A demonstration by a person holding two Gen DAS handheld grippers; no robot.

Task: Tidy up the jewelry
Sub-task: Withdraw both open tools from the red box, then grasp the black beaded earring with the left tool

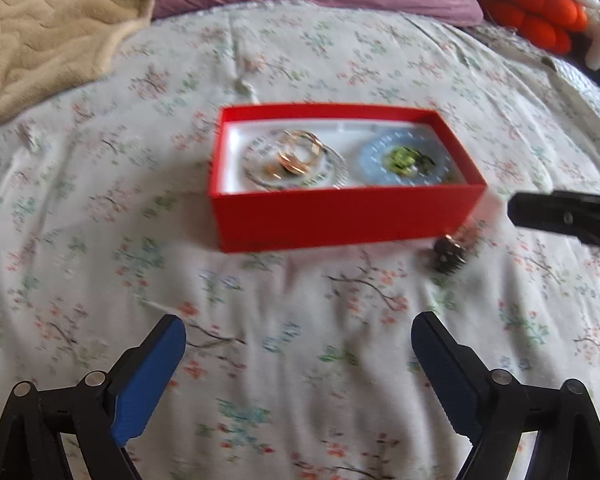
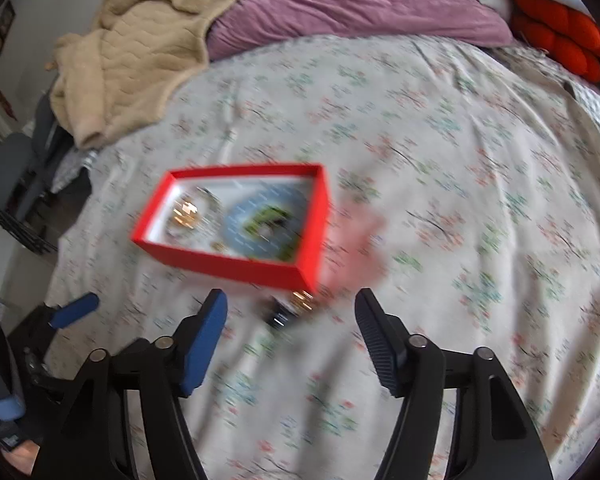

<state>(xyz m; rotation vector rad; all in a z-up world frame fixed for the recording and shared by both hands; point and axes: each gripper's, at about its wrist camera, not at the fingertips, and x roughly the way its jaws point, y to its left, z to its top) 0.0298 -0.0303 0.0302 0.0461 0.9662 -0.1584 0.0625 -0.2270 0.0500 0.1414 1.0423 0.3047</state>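
- On the bed with the white floral-print cover point(image 1: 300, 340), an open rectangular red cardboard box point(image 1: 340, 216) lay with its long axis running left to right across the left wrist view.
- Inside the box, a cluster of gold-coloured rings on a clear round disc point(image 1: 296, 158) occupied the left half; a green piece on a pale blue round disc point(image 1: 406, 162) occupied the right half.
- One small dark metallic jewelry piece with a gold-coloured part point(image 2: 290, 308) lay loose on the bed cover, just beside the box's near right corner and outside it. Blur prevented identifying its type.
- Relative to the right tongs point(image 2: 290, 312), the loose piece lay directly ahead, about level with the fingertips and between them in the picture; the frames did not show whether it sat inside the gap or just beyond it.
- Relative to the left tongs point(image 1: 298, 336), the same piece point(image 1: 448, 254) lay ahead and well to the right, apart from the fingertips. The right hand was judged the nearer one for the pick.
- Right tongs: jaws spread wide, pads clear of the piece, nothing gripped.
- Left tongs: jaws spread very wide over bare bed cover, nothing held or touched.
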